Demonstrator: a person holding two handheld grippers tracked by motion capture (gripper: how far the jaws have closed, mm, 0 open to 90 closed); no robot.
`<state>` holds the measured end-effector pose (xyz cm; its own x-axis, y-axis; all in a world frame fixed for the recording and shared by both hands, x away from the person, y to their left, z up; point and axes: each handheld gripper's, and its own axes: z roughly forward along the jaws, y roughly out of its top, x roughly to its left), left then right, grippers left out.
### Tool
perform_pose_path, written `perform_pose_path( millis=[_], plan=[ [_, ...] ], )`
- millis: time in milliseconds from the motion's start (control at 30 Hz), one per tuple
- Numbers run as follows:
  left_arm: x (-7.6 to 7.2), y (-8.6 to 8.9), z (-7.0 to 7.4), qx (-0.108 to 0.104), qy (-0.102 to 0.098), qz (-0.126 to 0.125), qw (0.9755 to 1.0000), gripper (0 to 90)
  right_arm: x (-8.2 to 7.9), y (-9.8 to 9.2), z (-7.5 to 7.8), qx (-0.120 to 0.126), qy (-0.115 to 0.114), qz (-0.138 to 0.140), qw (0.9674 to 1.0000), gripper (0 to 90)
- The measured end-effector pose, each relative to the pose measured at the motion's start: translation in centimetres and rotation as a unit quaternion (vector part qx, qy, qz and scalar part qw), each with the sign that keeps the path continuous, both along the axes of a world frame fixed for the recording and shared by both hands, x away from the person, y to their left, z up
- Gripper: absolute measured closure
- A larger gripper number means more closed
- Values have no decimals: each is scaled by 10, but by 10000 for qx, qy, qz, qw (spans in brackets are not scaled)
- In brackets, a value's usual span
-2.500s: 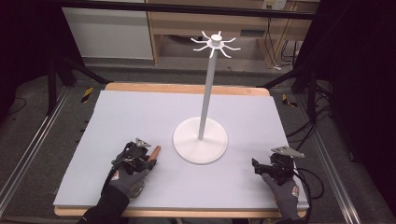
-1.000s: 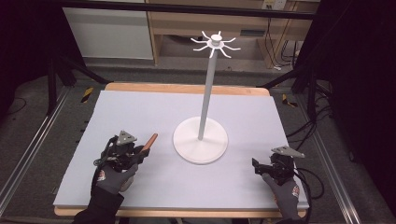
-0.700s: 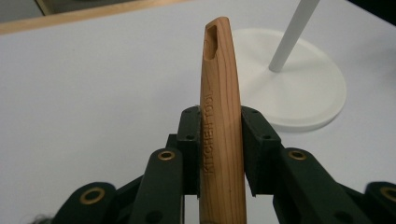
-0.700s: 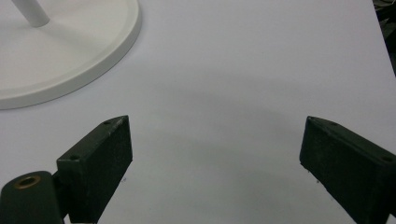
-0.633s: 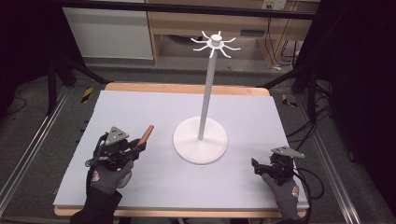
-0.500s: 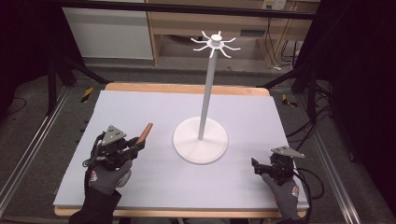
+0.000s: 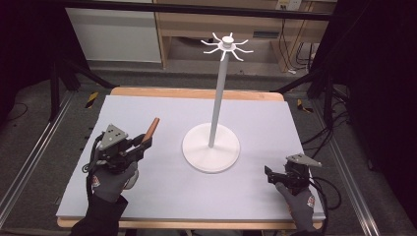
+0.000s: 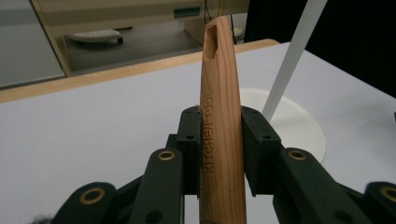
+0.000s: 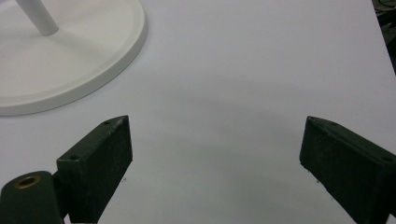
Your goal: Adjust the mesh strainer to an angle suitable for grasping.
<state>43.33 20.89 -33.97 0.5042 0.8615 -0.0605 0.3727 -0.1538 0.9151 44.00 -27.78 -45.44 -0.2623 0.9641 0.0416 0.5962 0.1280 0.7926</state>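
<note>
1. The handle (image 8: 219, 121) was wooden, stamped "KITCHEN TOOL", with a slot hole near its free tip. It sat clamped in the left gripper (image 7: 140, 146), off the mat (image 7: 162, 196). What was on its lower end I couldn't tell; it ran out of frame in the left gripper view.
2. Long axis: the handle ran along the jaws and out past them. In the high view (image 7: 152, 129) it tilted up and away from the person, with the holed tip leading.
3. Left gripper (image 8: 219, 154): jaws closed tight on both flat sides of the handle, pads (image 8: 254, 140) pressing on the wood, no gap visible.
4. Key relation: the stand (image 7: 211, 147) lay to the right of the handle and a bit farther from the person. Its pole (image 7: 217, 98) rose well above the tip, and the hooks (image 7: 227, 45) fanned out at the very top. I'd guess the hole was meant for a hook, so the handle needed to go up and rightwards, with the hole kept facing a hook end.
5. Left hand (image 7: 110, 179) was the one near the work, holding the tool beside the stand base, apart from it.
6. Right gripper (image 7: 269, 173) sat low at the mat's near right corner, well apart from the handle. Its jaws stood wide apart with nothing between them, just bare mat in the right gripper view (image 9: 217, 154), with the stand base (image 9: 70, 56) at top left.
</note>
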Motion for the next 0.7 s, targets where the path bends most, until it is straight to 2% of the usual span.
perform_pose_path(
  millis=[167, 267, 700],
  plan=[
    [4, -1, 14, -199, -170, 42, 9996, 704, 1, 2, -1, -39, -13, 61, 10000, 96],
    [5, -5, 25, -306, -340, 78, 9989, 704, 0, 2, -1, -45, -16, 50, 10000, 96],
    [8, -20, 51, -438, -634, 10, 9970, 704, 1, 3, -1, -52, 1, 69, 10000, 96]
  ],
)
